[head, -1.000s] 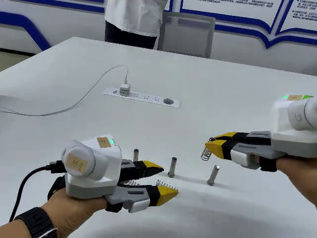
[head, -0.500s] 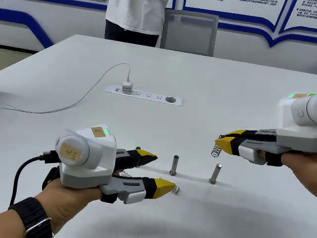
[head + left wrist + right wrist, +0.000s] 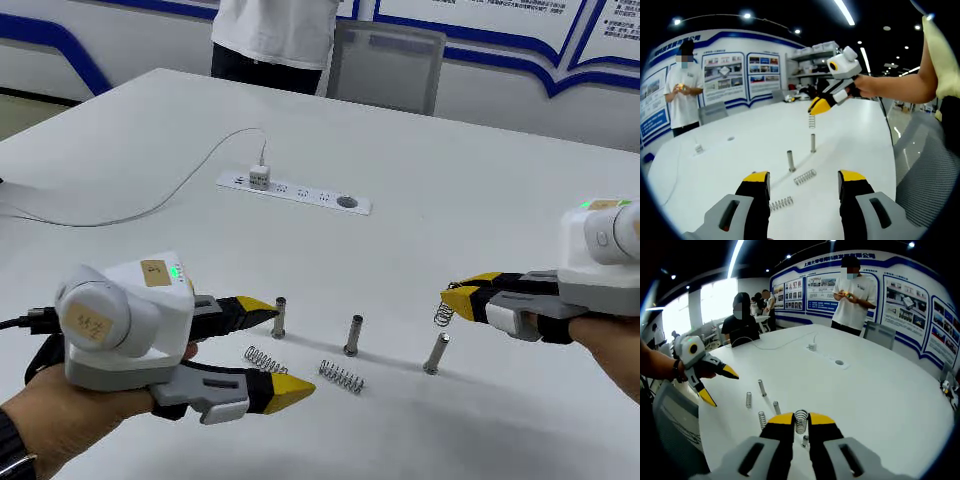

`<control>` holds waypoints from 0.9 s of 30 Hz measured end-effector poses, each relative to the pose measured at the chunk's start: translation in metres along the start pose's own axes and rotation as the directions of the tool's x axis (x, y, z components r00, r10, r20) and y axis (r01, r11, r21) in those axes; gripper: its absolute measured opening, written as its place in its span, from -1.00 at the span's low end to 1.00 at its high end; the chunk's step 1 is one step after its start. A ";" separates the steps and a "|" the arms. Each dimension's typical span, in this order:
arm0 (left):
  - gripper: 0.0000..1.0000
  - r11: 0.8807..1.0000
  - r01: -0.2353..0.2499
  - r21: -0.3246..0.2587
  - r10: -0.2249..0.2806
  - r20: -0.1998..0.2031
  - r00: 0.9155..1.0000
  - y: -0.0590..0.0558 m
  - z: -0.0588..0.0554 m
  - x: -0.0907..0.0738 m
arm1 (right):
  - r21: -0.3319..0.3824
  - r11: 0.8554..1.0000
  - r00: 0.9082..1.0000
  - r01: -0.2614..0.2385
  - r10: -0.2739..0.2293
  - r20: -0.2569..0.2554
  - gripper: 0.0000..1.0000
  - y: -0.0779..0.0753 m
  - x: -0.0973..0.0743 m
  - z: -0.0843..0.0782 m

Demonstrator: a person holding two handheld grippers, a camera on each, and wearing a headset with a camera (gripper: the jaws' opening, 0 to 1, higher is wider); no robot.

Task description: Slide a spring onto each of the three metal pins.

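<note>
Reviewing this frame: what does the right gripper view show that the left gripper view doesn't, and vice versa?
Right gripper view: the held spring close up between its shut jaws, over a pin, and the left gripper open. Left gripper view: the right gripper from outside, spring hanging above that pin. Both: two loose springs and the table.

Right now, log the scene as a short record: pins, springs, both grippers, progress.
pins: three metal pins, upright on the white table, all bare
loose springs: two, lying flat near the pins
left gripper: open, empty
right gripper: shut on a third spring, held just above the rightmost pin
progress: no spring on a pin yet
</note>
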State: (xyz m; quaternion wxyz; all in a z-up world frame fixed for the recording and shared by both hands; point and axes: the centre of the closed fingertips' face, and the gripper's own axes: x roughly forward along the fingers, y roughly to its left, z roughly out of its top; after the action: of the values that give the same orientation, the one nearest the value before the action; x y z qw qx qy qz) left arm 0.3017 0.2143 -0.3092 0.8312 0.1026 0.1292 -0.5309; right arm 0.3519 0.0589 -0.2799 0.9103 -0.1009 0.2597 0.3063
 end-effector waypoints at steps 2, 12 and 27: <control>0.14 1.000 -0.020 -0.013 0.020 0.008 1.000 0.004 -0.002 -0.005 | 0.007 1.000 1.000 0.002 -0.002 -0.005 -0.77 -0.002 0.001 -0.003; 0.18 0.994 -0.098 -0.056 0.099 0.014 0.995 0.021 -0.011 -0.023 | 0.023 1.000 1.000 0.014 -0.014 -0.028 -0.77 -0.010 0.007 -0.017; 0.25 0.990 -0.123 -0.071 0.124 0.014 0.992 0.021 -0.014 -0.028 | 0.033 0.999 0.999 0.022 -0.020 -0.044 -0.76 -0.015 0.016 -0.032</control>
State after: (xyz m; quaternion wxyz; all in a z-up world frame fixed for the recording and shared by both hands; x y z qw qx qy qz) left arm 0.3080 0.2510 -0.3123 0.8667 0.0764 0.1336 -0.4744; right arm 0.3585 0.0444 -0.3154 0.9091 -0.0951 0.2835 0.2900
